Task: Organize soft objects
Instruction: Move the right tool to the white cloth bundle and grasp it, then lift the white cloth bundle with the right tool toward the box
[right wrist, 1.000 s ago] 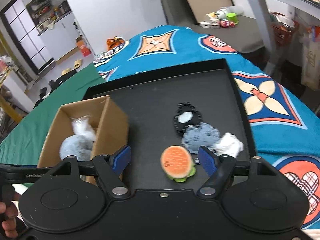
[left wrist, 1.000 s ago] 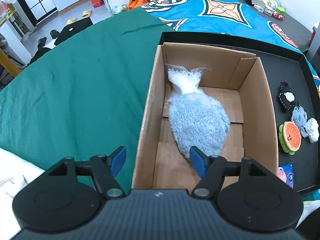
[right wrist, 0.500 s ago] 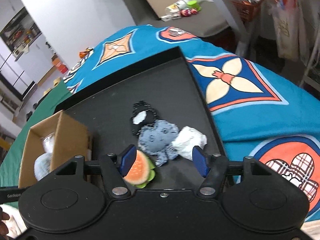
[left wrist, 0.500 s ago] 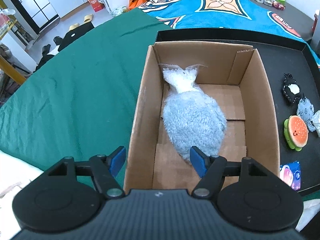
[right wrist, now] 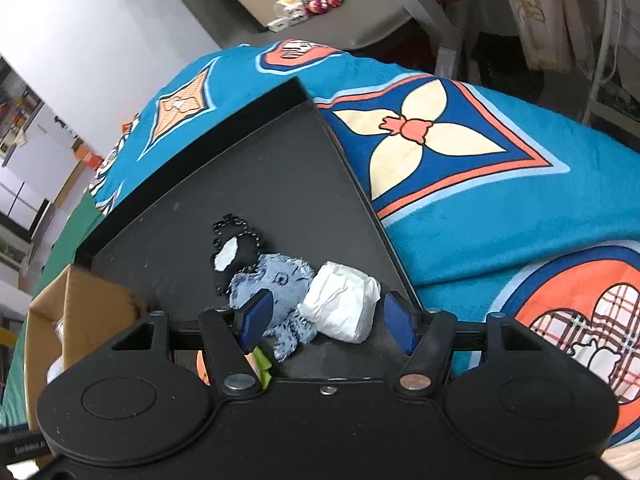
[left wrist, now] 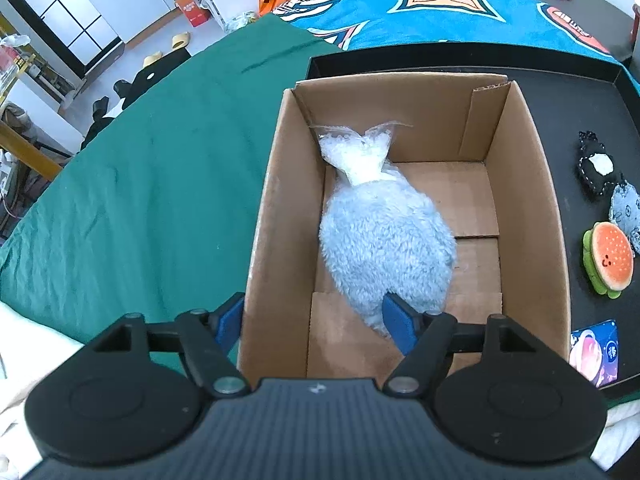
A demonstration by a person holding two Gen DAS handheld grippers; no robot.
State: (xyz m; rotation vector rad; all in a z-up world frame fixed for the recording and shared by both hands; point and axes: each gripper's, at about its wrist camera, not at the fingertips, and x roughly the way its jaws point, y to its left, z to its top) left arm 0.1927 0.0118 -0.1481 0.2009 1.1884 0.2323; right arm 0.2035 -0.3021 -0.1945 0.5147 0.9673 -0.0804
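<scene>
The right gripper [right wrist: 327,322] is held with its blue-padded jaws spread wide and nothing between them, poised low over the crumpled white soft bundle [right wrist: 340,306], which lies on the black shallow tray [right wrist: 256,184] touching the fuzzy grey-blue plush creature [right wrist: 276,290]. Just behind these the black knitted toy with a white patch [right wrist: 234,250] is seen, and the orange-and-green burger-shaped plush [left wrist: 609,258] is mostly hidden under the gripper body in the right wrist view. The step in hand is judged to be the pick-up of the white bundle. It would be done best if the jaws were centred on the bundle alone, with the left pad slipped between it and the grey-blue plush so that fur is not pinched along with it, and if the closing were made low enough to gather the soft bulk rather than a loose fold. The left gripper [left wrist: 314,322] is likewise open and empty, one blue pad outside and one inside the near wall of the brown cardboard box [left wrist: 520,184]. In the box a large pale-blue fluffy plush in a clear plastic bag [left wrist: 386,240] is already stowed toward the left, so free floor on the right side is available for the smaller items. The box stands partly on the tray, beside the green cloth [left wrist: 140,184].
</scene>
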